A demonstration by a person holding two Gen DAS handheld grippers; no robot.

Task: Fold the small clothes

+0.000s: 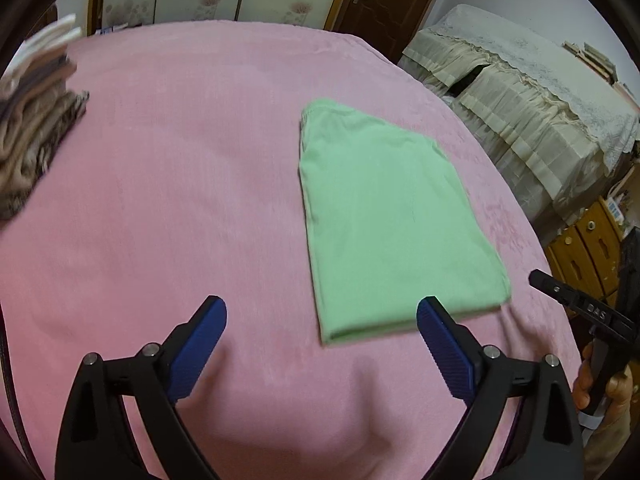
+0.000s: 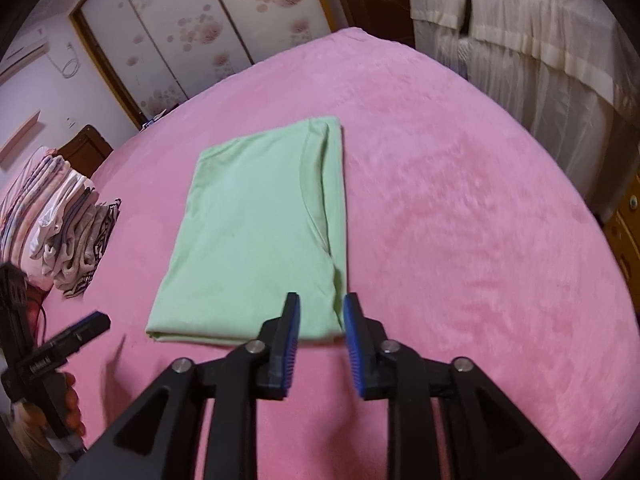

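Note:
A light green garment lies folded flat on the pink bed cover; it also shows in the right wrist view. My left gripper is wide open and empty, hovering at the garment's near left corner. My right gripper is open with a narrow gap and empty, just above the garment's near right corner. The right gripper also shows at the edge of the left wrist view, and the left gripper at the edge of the right wrist view.
A stack of folded clothes sits at the left side of the bed, also seen in the left wrist view. Cream-draped furniture stands beyond the bed's right edge. A wardrobe stands behind the bed.

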